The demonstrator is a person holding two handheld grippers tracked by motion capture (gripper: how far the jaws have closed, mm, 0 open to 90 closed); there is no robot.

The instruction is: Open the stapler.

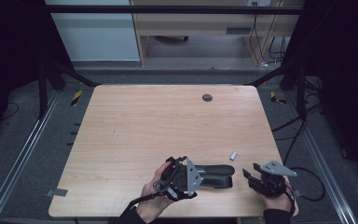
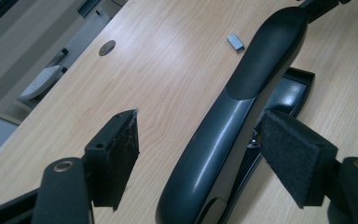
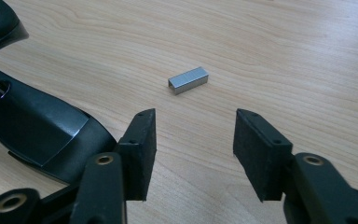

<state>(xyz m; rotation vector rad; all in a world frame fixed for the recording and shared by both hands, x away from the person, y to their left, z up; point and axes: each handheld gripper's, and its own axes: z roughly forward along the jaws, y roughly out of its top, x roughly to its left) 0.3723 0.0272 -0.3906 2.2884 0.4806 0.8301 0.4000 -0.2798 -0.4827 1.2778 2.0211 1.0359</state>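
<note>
While the long black plastic stapler [image 1: 214,176] lies flat near the front edge of the pale wooden table [image 1: 135,126], my left gripper [image 1: 179,179] straddles its rear end: in the left gripper view the stapler's glossy curved top arm [image 2: 242,107] runs up between my two foam pads [image 2: 121,154], the left pad standing clear of it with bare wood between, the right pad close beside the hinge, where I cannot tell whether it touches. So those jaws stand wide, around the stapler rather than clamped on it. That view also shows the stapler's base spread open under the arm, which the high view is too small to make out. Just beyond the stapler's nose lies a small silver block of staples [image 3: 188,80], clearest in the right gripper view, where it sits on bare wood ahead of my right gripper [image 3: 193,149], apart from both pads. Those jaws are partly open with nothing between them. The stapler's rear is cut off at the bottom of the left gripper view.
</note>
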